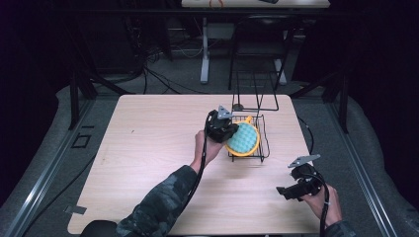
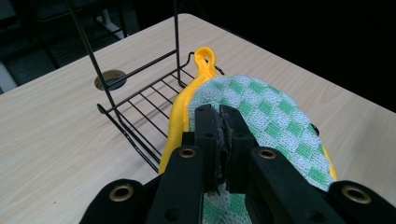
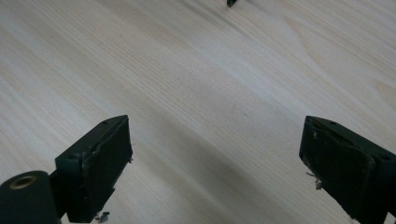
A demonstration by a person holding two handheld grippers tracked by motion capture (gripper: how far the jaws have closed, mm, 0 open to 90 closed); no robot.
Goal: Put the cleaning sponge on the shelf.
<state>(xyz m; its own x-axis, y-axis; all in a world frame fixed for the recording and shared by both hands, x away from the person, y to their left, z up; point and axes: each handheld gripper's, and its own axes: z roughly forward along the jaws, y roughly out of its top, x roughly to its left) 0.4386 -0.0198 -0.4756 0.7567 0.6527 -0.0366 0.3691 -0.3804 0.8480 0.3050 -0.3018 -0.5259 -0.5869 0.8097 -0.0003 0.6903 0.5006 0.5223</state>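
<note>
We find the left gripper [image 2: 219, 140] with jaws clamped on one round potholder [image 2: 275, 116], green-checked with a yellow rim and hanging loop, held over one black wire rack [image 1: 264, 133] at the table's [image 1: 148, 148] far right. The right gripper [image 3: 215, 168] hovers over bare wood at the near right, jaws wide apart. We read no writing or labels. The potholder's near edge is hidden behind the jaws.

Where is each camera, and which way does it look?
High view: above the person's side, looking forward and down at the table; both forearms show.
Left gripper view: on the left gripper, along its jaws pinching the pot holder at the wire rack.
Right gripper view: on the right gripper, facing bare tabletop.
Shared: high and left views show pot holder and rack.
</note>
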